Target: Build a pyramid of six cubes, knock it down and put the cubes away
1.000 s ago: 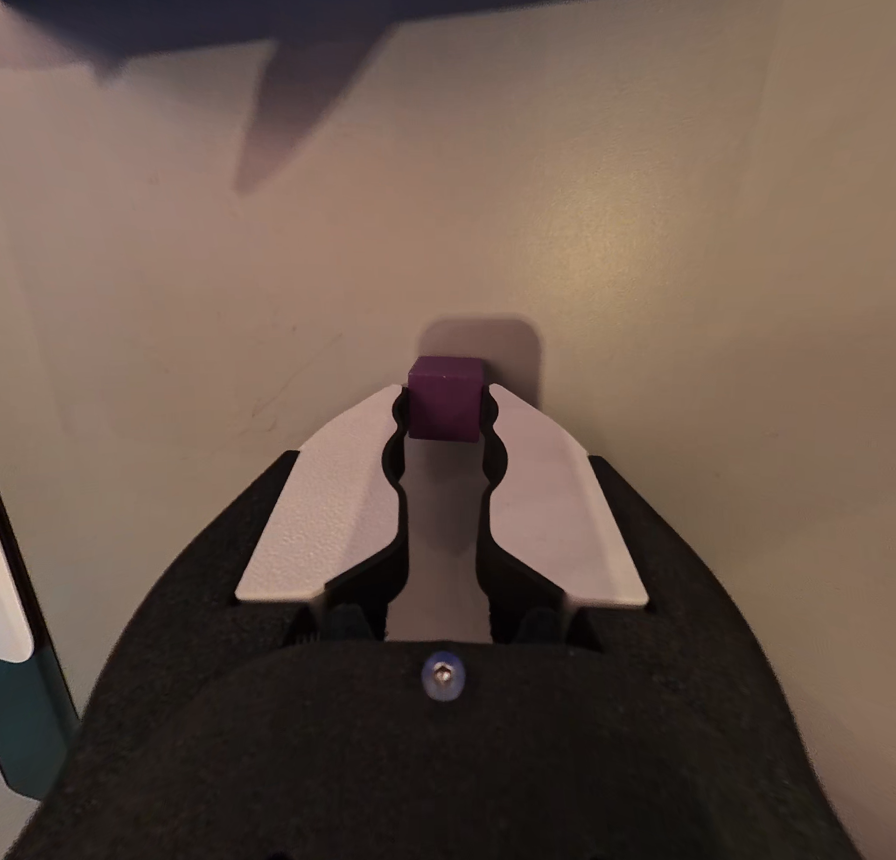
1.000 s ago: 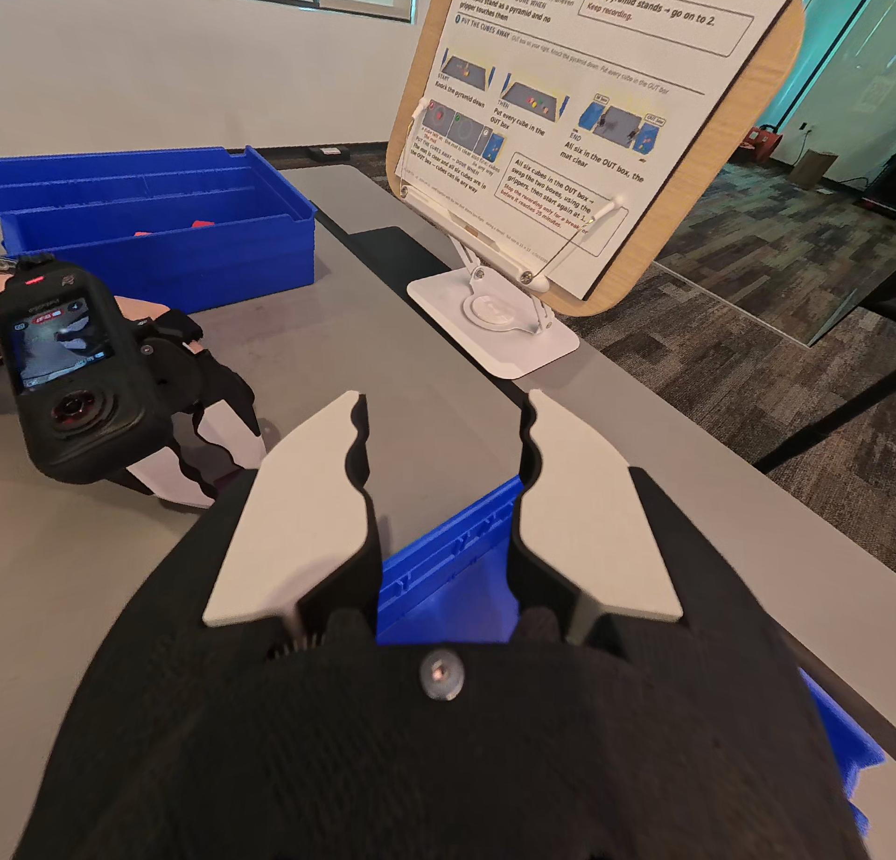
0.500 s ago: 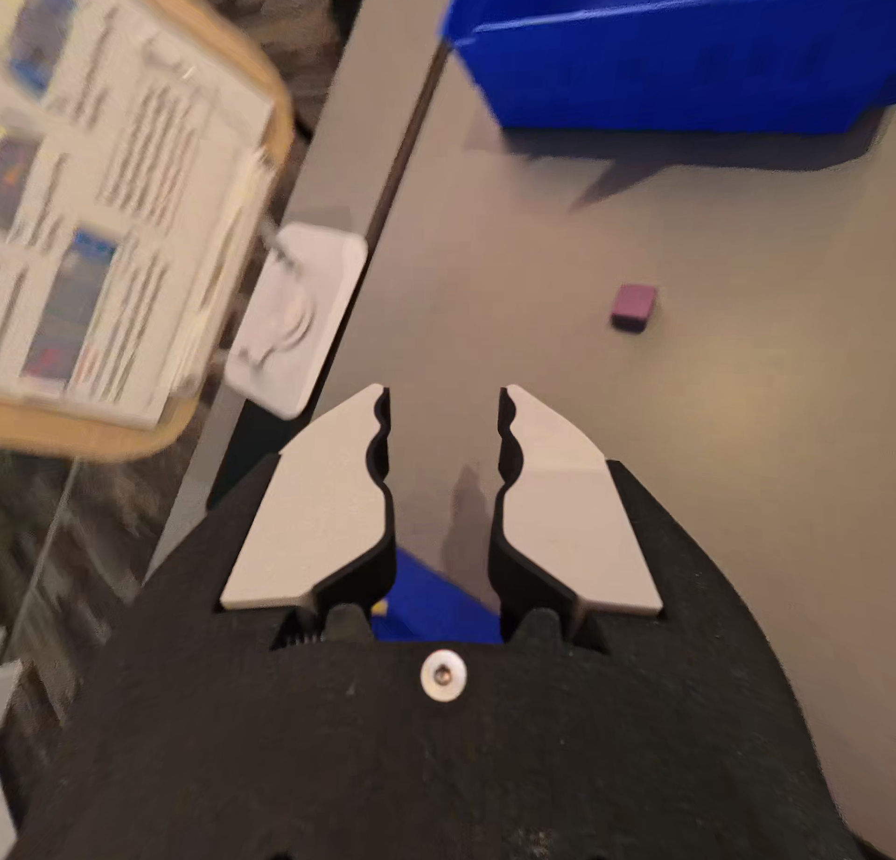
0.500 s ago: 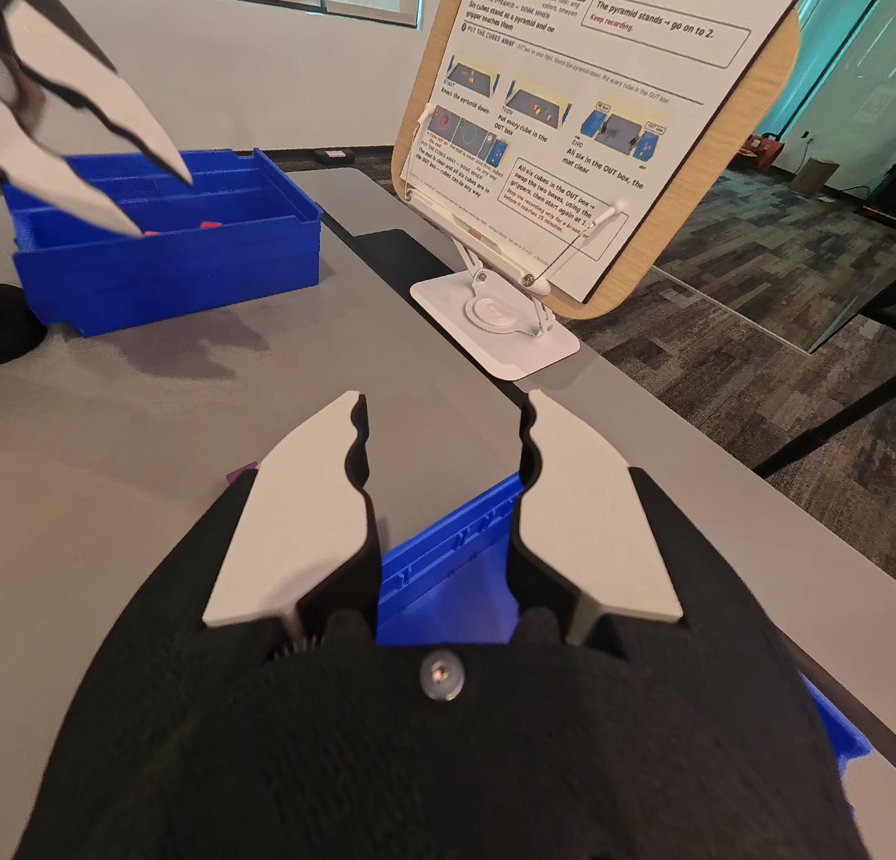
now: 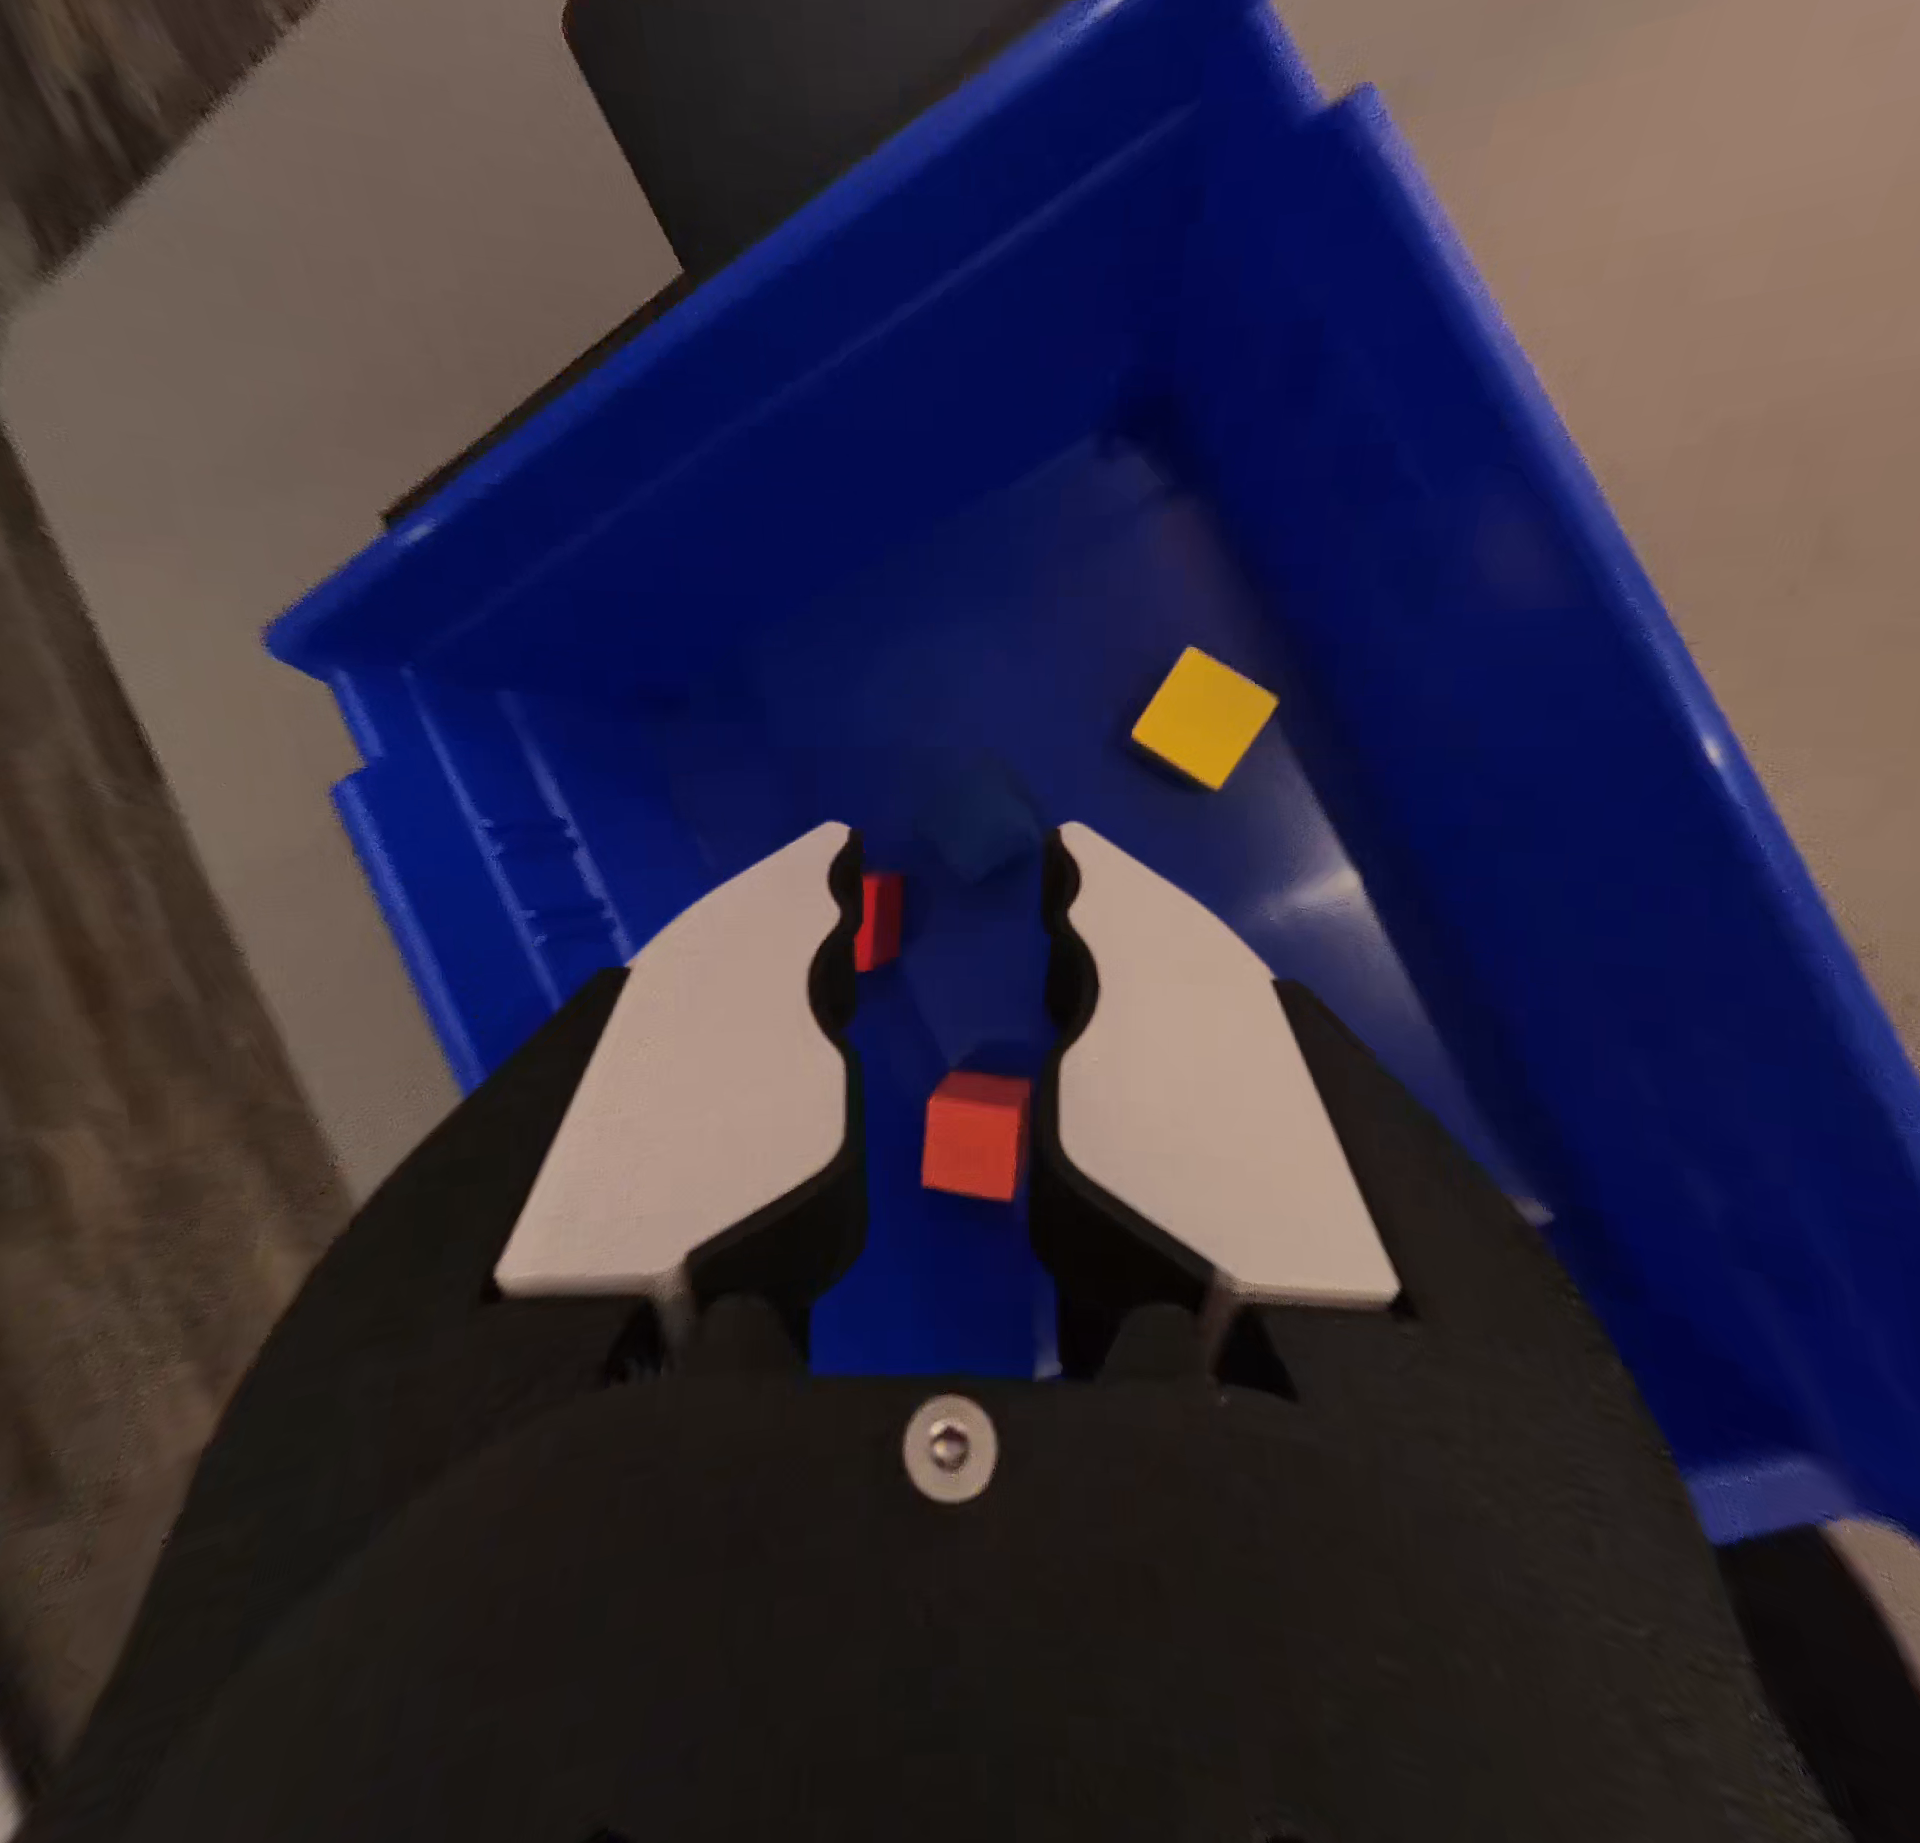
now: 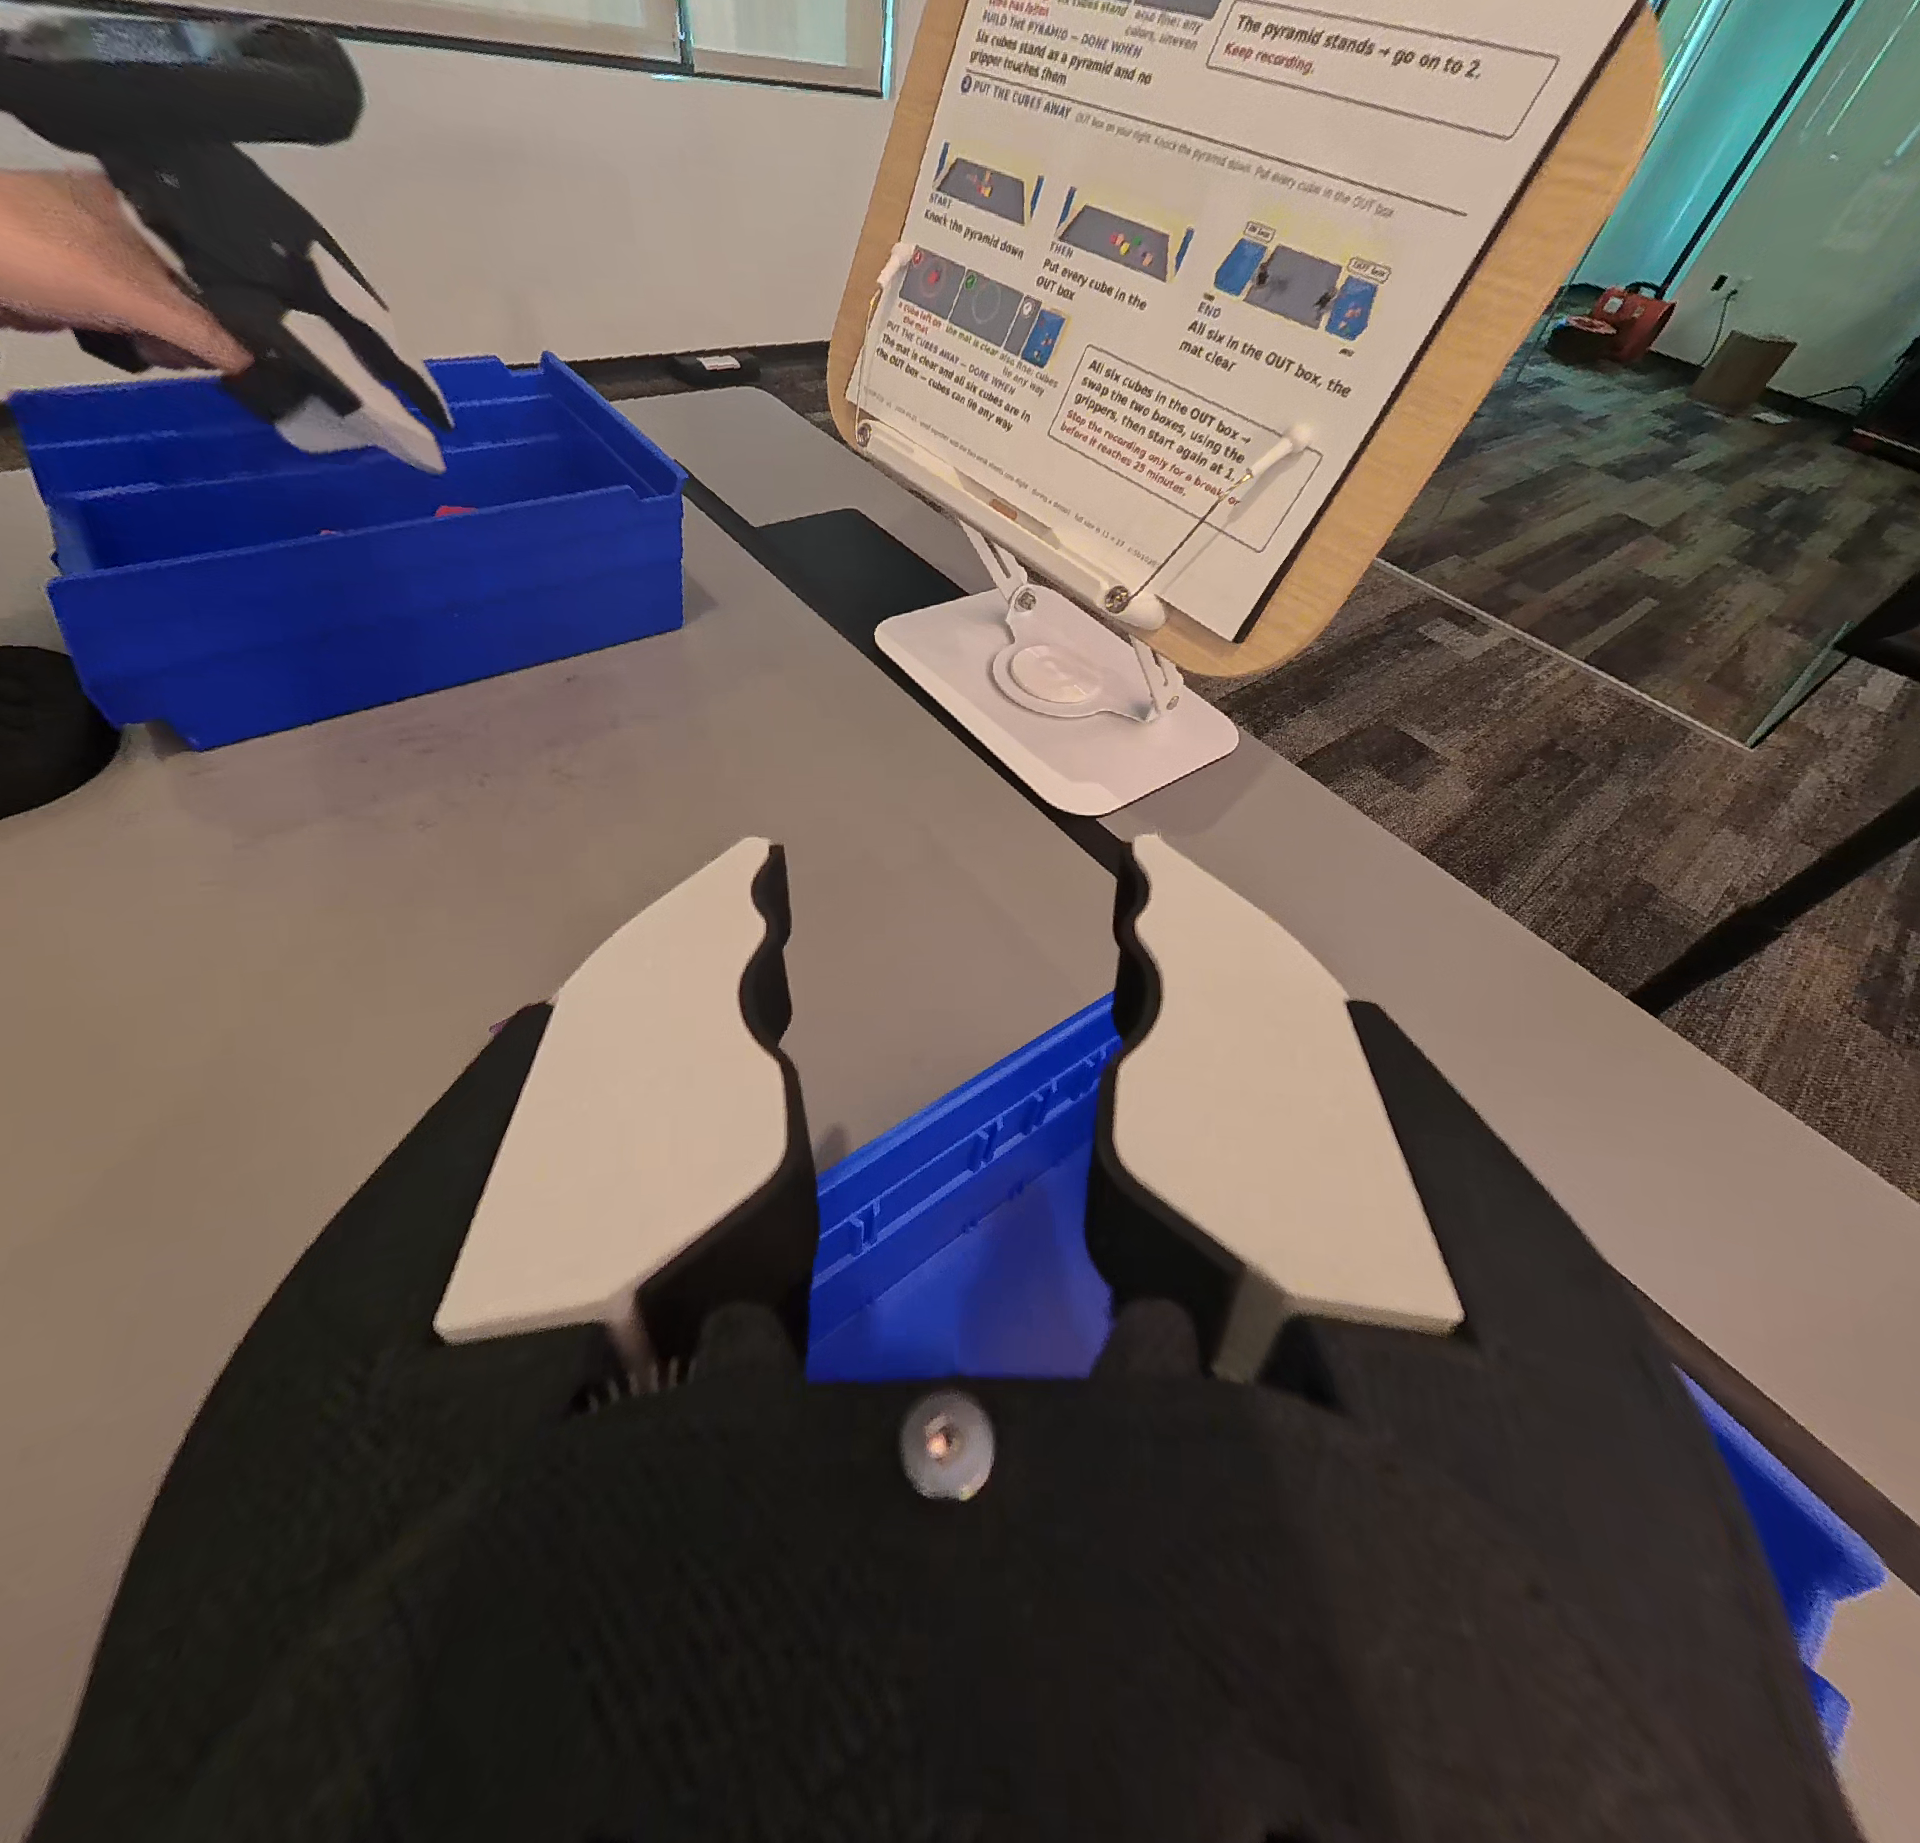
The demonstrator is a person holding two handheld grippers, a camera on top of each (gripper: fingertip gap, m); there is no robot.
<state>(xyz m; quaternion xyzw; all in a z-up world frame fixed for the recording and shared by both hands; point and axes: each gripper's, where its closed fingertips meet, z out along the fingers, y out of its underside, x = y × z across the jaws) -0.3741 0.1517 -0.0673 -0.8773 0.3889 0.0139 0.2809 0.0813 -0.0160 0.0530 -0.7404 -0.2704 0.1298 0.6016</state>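
My left gripper (image 5: pixel 948 837) is open and empty, pointing down into a blue bin (image 5: pixel 1455 650). In the bin lie a yellow cube (image 5: pixel 1203 718), a red cube (image 5: pixel 975 1133) seen between the fingers, a second red cube (image 5: pixel 880 918) half hidden by the left finger, and a blurred dark blue cube (image 5: pixel 982 837). In the right wrist view the left gripper (image 6: pixel 358 411), held by a hand, hovers over that far blue bin (image 6: pixel 353 588). My right gripper (image 6: pixel 951 858) is open and empty above a near blue bin (image 6: pixel 956 1222). A sliver of the purple cube (image 6: pixel 505 1024) shows beside its left finger.
An instruction board (image 6: pixel 1195 266) on a white stand (image 6: pixel 1060 702) sits at the table's far right edge. A black round object (image 6: pixel 42 733) lies at the left beside the far bin. The grey table (image 6: pixel 520 858) stretches between the two bins. My hands' fingertips stand some 50 centimeters from each other.
My left gripper has let go of the purple cube on the table, opened, and swung away to above the far blue bin. The right gripper has stayed in place, open.
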